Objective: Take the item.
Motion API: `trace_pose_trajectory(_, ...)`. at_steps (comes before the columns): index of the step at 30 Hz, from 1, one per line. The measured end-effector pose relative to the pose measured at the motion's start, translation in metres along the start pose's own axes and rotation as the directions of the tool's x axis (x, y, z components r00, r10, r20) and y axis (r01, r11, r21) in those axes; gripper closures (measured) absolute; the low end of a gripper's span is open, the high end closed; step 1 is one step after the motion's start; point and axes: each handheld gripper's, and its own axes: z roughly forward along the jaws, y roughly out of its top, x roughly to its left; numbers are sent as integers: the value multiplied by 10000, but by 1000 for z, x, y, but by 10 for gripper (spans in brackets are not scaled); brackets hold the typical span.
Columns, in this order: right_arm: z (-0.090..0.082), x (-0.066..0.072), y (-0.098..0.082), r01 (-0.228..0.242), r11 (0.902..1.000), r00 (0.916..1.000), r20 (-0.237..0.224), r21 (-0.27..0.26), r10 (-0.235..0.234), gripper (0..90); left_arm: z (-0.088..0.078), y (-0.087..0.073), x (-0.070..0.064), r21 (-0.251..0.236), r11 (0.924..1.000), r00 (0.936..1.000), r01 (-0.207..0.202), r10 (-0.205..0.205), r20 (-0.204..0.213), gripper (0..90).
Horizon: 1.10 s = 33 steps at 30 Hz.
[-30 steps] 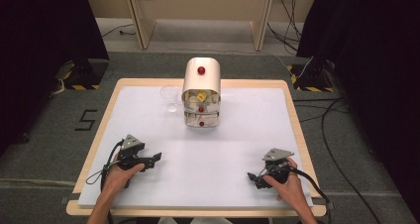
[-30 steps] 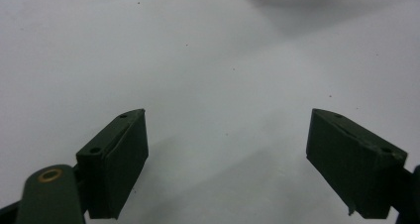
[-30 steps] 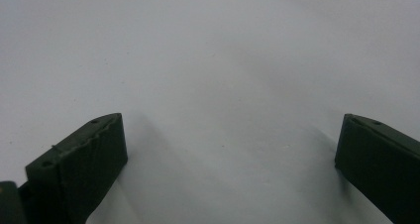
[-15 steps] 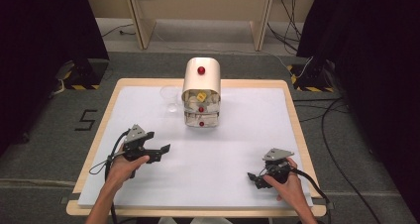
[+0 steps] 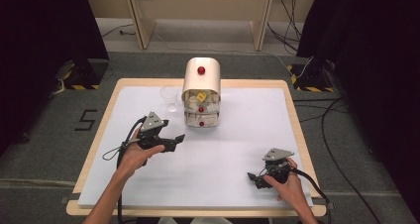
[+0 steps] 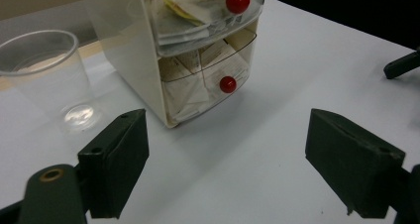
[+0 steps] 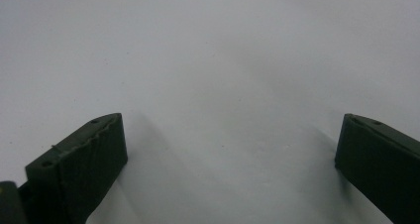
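Note:
A small cream drawer cabinet with clear drawers and red knobs stands at the back middle of the white table. The drawers hold paper packets and something yellow. A clear plastic cup stands upright just left of it. My left gripper hovers open in front of the cabinet and a little to its left, with nothing between its jaws. In the left gripper view the cabinet and cup lie just beyond the open left gripper. My right gripper rests open near the front right edge; the right gripper view has it over bare table.
The table's wooden rim frames the white sheet. Cables run over the grey floor to the right, and dark curtains stand on both sides. One jaw of the right gripper appears at the right edge of the left gripper view.
My left gripper has risen and moved forward and right, closer to the cabinet and cup. The right gripper has stayed in place.

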Motion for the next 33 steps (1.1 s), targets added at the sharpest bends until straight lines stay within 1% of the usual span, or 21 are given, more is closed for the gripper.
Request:
trace_pose_trajectory(2,0,0,0,9,10000,10000,-1,-3,-9,1,3,6,-4,-101,9999,9999,-39,41,122,174)
trace_pose_trajectory(3,0,0,0,8,10000,10000,0,-4,-8,1,3,6,-4,-101,9999,9999,-39,41,122,174)
trace_pose_trajectory(6,0,0,0,-5,10000,10000,-2,1,5,1,5,12,-7,-177,9997,9998,-161,163,102,179)
trace_pose_trajectory(7,0,0,0,-2,10000,10000,-2,0,2,1,5,18,-9,-273,9994,9996,-212,217,178,180)
trace_pose_trajectory(8,0,0,0,-2,10000,10000,-2,0,2,1,5,18,-9,-273,9994,9996,-212,217,178,184)
trace_pose_trajectory(9,0,0,0,3,10000,10000,2,-4,-3,1,5,25,-11,-326,9992,9993,-215,225,306,184)
trace_pose_trajectory(11,0,0,0,-1,10000,10000,-4,1,1,1,5,35,-13,-403,9986,9989,-334,347,309,185)
trace_pose_trajectory(13,0,0,0,-1,10000,10000,-1,-1,1,1,7,42,-16,-456,9978,9982,-473,489,352,185)
trace_pose_trajectory(14,0,0,0,-1,10000,10000,-1,-1,1,1,7,42,-16,-456,9978,9982,-473,489,352,186)
trace_pose_trajectory(15,0,0,0,2,10000,10000,1,-5,-2,1,13,50,-18,-372,9970,9970,-671,685,364,186)
trace_pose_trajectory(16,0,0,0,-1,10000,10000,-1,0,1,1,13,50,-18,-372,9970,9970,-671,685,364,187)
trace_pose_trajectory(17,0,0,0,-4,10000,10000,-3,1,4,1,18,55,-17,-317,9965,9965,-777,786,301,189)
trace_pose_trajectory(18,0,0,0,-4,10000,10000,-3,1,4,1,18,55,-17,-317,9965,9965,-777,786,301,190)
trace_pose_trajectory(23,0,0,0,-4,10000,10000,-2,-3,4,1,25,66,-14,-353,9962,9964,-791,801,269,192)
trace_pose_trajectory(25,0,0,0,-6,10000,10000,-3,-3,6,1,29,70,-17,-381,9952,9953,-903,915,312,194)
trace_pose_trajectory(27,0,0,0,2,10000,10000,0,-7,-2,1,31,71,-18,-402,9949,9951,-929,942,314,195)
trace_pose_trajectory(28,0,0,0,0,10000,10000,-3,-2,0,1,34,75,-19,-441,9935,9941,-1045,1056,240,196)
trace_pose_trajectory(29,0,0,0,-3,10000,10000,-6,-1,3,1,36,76,-20,-513,9930,9939,-1067,1080,227,198)
trace_pose_trajectory(30,0,0,0,-3,10000,10000,-6,-1,3,1,36,76,-20,-513,9930,9939,-1067,1080,227,201)
trace_pose_trajectory(31,0,0,0,-5,10000,10000,-4,-8,5,1,40,79,-20,-473,9922,9929,-1157,1169,240,201)
trace_pose_trajectory(33,0,0,0,-5,10000,10000,-3,-7,5,2,44,80,-19,-455,9923,9929,-1153,1165,224,202)
